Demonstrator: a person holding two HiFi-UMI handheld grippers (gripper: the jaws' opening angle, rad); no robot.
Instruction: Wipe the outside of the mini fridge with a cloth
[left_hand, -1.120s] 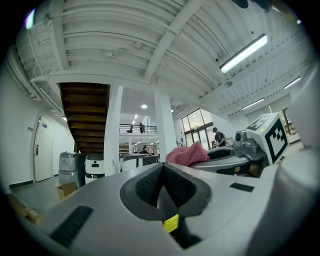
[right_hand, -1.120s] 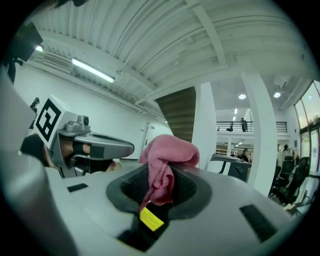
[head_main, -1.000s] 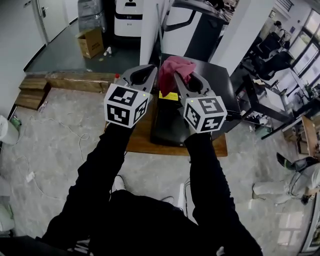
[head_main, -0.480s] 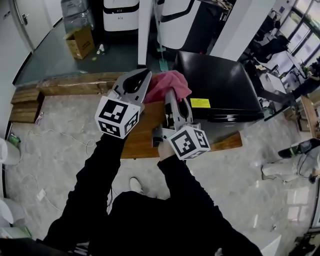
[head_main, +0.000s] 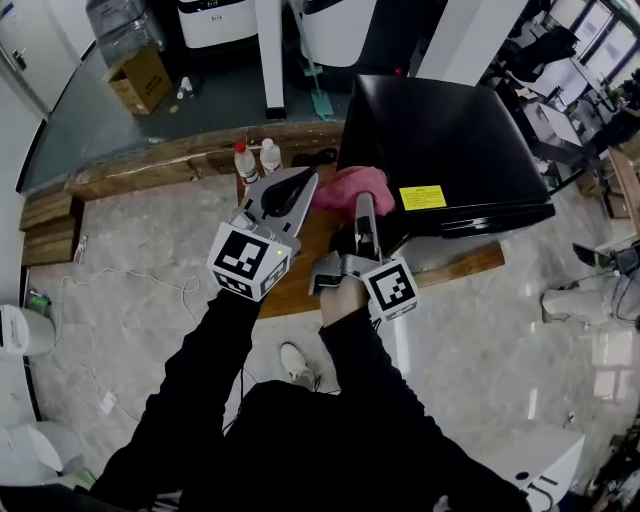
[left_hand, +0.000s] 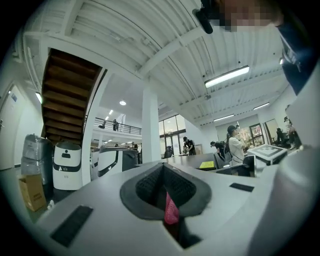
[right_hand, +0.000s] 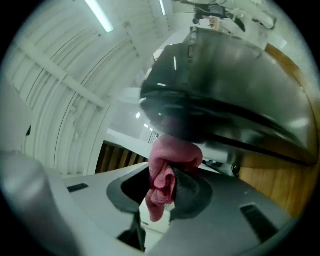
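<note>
Together, my left gripper (left_hand: 165, 176) and right gripper (right_hand: 164, 172) pinched the pink cloth (head_main: 350, 187): the left fingers were pressed on a thin sliver, the right on a thick fold. It sat bunched against the black fridge (head_main: 440, 140), beside its yellow label (head_main: 422, 197).

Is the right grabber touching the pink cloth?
Touching. The right gripper view shows the pink cloth pinched between the jaws of the right gripper, with the rest bunched up just beyond them.
</note>
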